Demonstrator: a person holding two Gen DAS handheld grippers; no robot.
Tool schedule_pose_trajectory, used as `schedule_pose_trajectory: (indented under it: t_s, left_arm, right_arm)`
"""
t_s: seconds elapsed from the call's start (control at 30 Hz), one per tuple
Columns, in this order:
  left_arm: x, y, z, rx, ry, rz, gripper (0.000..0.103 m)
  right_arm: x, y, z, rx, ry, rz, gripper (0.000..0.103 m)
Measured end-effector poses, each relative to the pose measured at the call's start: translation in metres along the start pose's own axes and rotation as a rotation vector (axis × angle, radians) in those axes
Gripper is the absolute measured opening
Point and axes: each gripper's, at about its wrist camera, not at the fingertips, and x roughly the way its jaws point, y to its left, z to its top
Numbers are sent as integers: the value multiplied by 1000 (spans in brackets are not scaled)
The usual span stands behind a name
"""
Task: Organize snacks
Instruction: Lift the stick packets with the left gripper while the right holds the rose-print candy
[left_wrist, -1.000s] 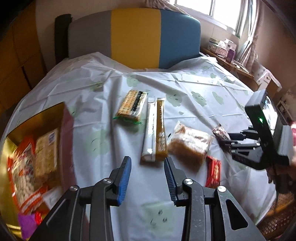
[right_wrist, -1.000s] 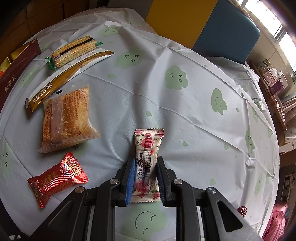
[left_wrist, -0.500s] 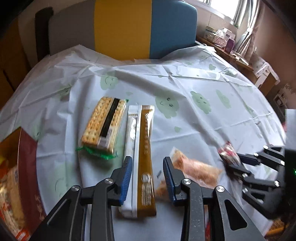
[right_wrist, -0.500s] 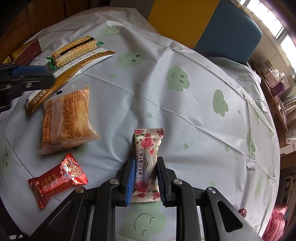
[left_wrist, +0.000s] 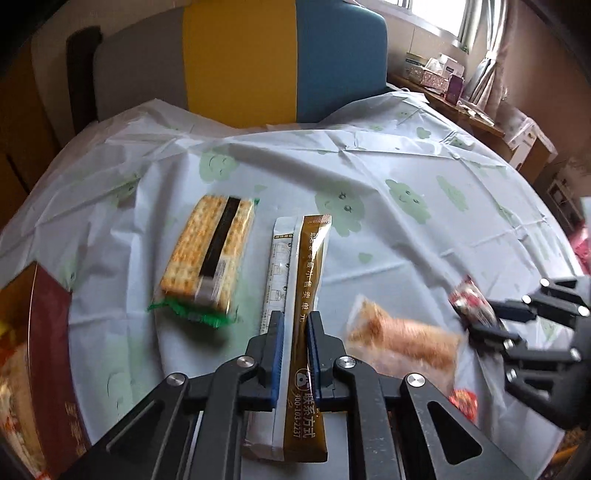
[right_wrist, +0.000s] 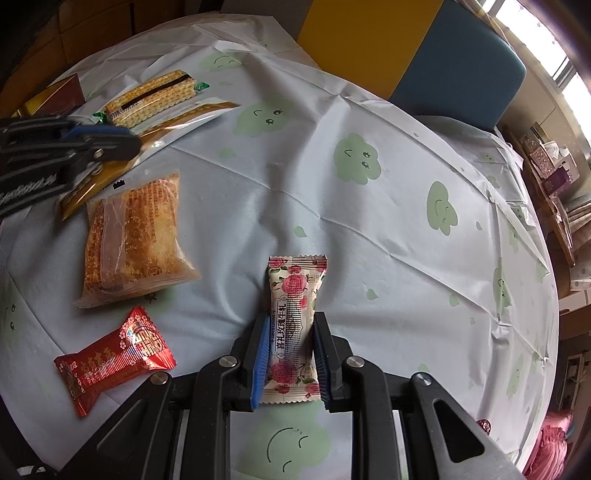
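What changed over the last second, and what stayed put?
The left gripper moved forward from the box side and its jaws closed around the long brown sachet. The right gripper stayed clamped on the rose-print candy; the other snacks did not move.

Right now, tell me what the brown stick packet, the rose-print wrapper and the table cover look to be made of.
Brown stick packet: glossy plastic or foil laminate, judging by its sheen and crimped end. Rose-print wrapper: thin printed plastic film with serrated end seals. Table cover: thin plastic sheet, probably; sharp fold creases and a soft shine, not woven cloth.
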Motion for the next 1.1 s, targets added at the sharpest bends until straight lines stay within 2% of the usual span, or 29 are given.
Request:
schedule_pose_trajectory:
  t_s: [0.1,0.3,0.47,0.63,0.73,0.83,0.87,0.9,1.1]
  left_arm:
    - [-12,8,-14,-41,10,-37,12]
    - [-39,11,-55,-74,26,-30,13]
    - [-59,12,-81,-117,24,-65,15]
    - [-67,2,-82,-57,1,-59,35]
    - [-60,-1,-79,-21,6,-32,38]
    - [-49,-3,-77,10,4,8,37]
    - [-48,-7,-77,40,-1,24,32]
    - [-48,-11,-79,75,-12,50,18]
    - [-66,-18,-115,68,-75,89,16]
  right_arm:
    - [-1,0,-1,3,-1,-2,23]
    - [-1,2,-2,-4,-2,-11,23]
    - [-1,2,-2,-4,-2,-10,22]
    - [-1,1,-1,-1,-2,-6,22]
    - [-1,1,-2,0,-3,-5,22]
    - [-1,0,-2,1,-3,-3,22]
    - [-1,1,-2,2,-3,-2,22]
    - [-1,0,-2,3,-3,0,22]
    - [0,-10,0,43,4,43,23]
